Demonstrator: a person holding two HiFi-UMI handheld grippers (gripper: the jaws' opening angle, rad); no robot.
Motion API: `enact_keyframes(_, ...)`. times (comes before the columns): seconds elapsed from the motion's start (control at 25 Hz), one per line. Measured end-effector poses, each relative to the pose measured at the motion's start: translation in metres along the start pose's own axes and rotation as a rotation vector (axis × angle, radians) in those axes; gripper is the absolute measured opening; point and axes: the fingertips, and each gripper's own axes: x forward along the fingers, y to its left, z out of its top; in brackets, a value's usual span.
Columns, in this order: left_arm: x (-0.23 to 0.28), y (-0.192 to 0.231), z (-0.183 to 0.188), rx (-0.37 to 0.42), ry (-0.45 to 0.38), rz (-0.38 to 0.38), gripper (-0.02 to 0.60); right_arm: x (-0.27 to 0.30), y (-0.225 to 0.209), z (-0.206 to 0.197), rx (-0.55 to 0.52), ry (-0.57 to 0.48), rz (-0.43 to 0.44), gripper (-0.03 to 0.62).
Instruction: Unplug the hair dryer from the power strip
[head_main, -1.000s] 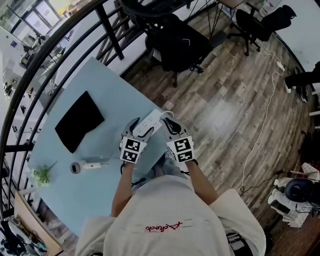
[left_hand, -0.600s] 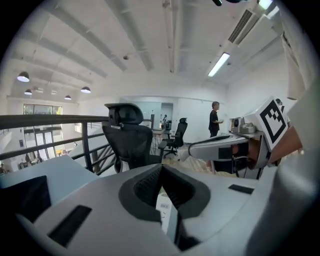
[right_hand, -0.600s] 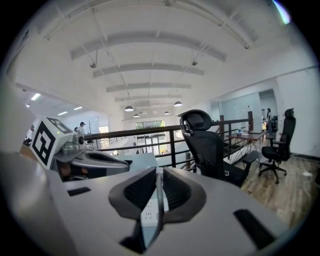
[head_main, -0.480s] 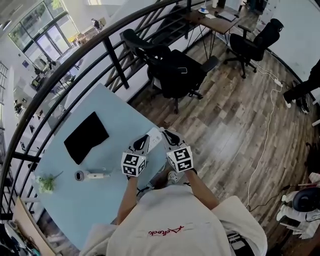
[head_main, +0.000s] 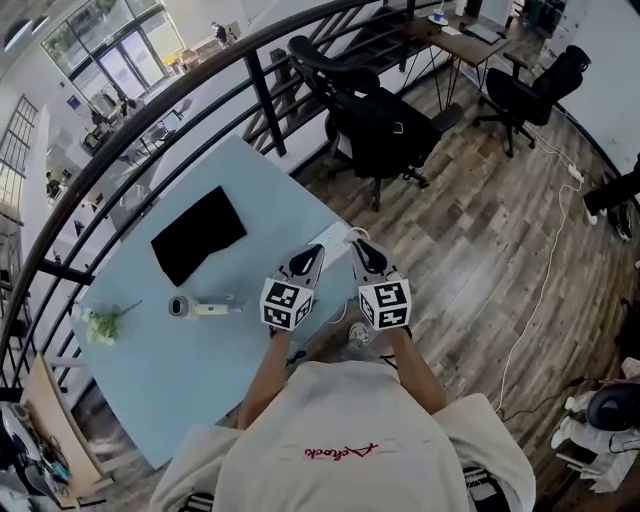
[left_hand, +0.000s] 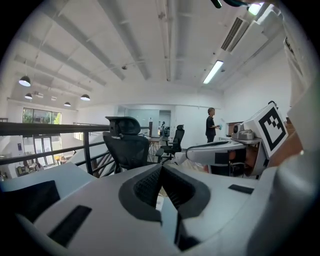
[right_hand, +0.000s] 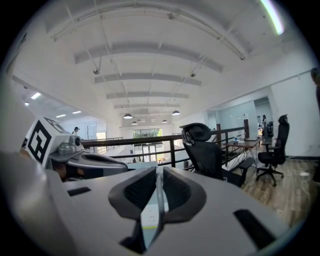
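White power strip (right_hand: 150, 215) edge-on, pinched between ribbed black pads of right gripper (right_hand: 158, 175), left gripper (left_hand: 160, 172) pads pressed together, head view alone catching hair dryer (head_main: 205, 308), left of the strip, on pale-blue table (head_main: 200, 380).

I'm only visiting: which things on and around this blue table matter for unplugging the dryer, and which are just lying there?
Part of the job:
white hair dryer
white power strip
left hand-held gripper
right hand-held gripper

Just lying about:
flat black rectangle
small green plant
black office chair
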Motion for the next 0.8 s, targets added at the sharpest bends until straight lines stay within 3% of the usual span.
enact_keyframes(0.44, -0.103, -0.030, -0.023, -0.005, -0.010, -0.026, 0.006, -0.070, 0.087, -0.005, 0.002, -0.020, -0.044, 0.052)
enact_keyframes(0.8, -0.151, -0.067, -0.039, -0.002, -0.020, -0.048, 0.006, -0.125, 0.118, -0.014, 0.001, -0.033, -0.077, 0.052)
